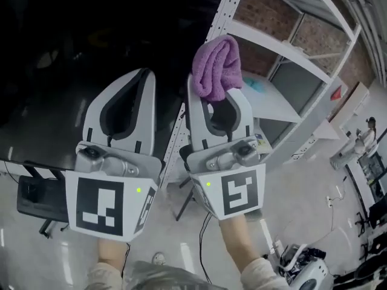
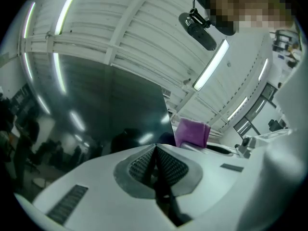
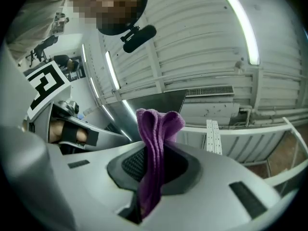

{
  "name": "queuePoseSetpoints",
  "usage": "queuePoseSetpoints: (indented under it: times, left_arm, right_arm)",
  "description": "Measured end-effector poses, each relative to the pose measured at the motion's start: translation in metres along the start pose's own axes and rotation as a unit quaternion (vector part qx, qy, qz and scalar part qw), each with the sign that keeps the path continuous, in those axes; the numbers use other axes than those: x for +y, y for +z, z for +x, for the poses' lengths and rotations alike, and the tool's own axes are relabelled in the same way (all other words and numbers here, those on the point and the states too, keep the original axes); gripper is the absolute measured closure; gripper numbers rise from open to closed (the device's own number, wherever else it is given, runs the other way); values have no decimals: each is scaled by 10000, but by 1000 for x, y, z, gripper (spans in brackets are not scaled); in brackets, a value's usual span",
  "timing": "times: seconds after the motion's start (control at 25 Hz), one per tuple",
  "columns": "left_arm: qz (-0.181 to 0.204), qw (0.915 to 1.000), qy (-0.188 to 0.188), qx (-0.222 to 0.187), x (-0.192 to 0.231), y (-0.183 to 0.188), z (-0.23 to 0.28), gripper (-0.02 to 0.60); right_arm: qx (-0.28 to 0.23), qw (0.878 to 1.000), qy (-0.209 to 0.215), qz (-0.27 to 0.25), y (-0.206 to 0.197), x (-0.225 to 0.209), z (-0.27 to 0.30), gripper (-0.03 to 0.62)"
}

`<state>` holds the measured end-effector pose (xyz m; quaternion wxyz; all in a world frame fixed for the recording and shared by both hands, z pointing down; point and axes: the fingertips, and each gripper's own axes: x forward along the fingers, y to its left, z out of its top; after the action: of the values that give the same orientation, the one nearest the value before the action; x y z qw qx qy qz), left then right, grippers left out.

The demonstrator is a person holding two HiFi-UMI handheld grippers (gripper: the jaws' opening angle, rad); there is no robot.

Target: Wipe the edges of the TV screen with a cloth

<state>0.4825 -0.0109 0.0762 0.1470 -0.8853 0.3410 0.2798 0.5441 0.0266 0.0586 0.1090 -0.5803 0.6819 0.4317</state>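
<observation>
A purple cloth is bunched at the tip of my right gripper, which is shut on it; it hangs down between the jaws. The cloth sits by the right edge of the dark TV screen; whether it touches the edge I cannot tell. My left gripper is held in front of the screen, shut with nothing in it. From the left gripper view the cloth shows just right of the glossy screen, past its right edge.
A white metal shelving rack stands right of the screen, its perforated upright close to the cloth. A black box with cables lies on the floor at lower left. A person stands far right. Ceiling lights reflect in the screen.
</observation>
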Motion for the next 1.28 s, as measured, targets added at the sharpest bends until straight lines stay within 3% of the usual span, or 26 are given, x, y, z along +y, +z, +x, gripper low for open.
queuePoseSetpoints:
  times: [0.12, 0.2, 0.28, 0.4, 0.72, 1.08, 1.28]
  left_arm:
    - [122, 9995, 129, 267, -7, -40, -16, 566]
    - [439, 9971, 363, 508, -7, -66, -28, 566]
    - [460, 9946, 521, 770, -3, -89, -41, 566]
    - [216, 9932, 608, 964, 5, -108, -56, 566]
    - [129, 9908, 691, 1157, 18, -123, -73, 566]
    - [-111, 9903, 596, 1254, 16, -145, -97, 566]
    - [-199, 9873, 606, 1459, 11, -166, -118, 566]
  right_arm:
    - [188, 9993, 218, 235, -24, 34, -22, 540]
    - [415, 9976, 556, -29, -44, 59, -33, 540]
    - [651, 9952, 664, -316, -65, 72, -44, 540]
    - [789, 9951, 504, -330, -80, 74, -55, 540]
    - [635, 9973, -215, 302, -80, 55, -69, 540]
    - [1215, 9910, -266, 490, -123, 68, -100, 540]
    - [1772, 9784, -242, 1035, -161, 88, -130, 540]
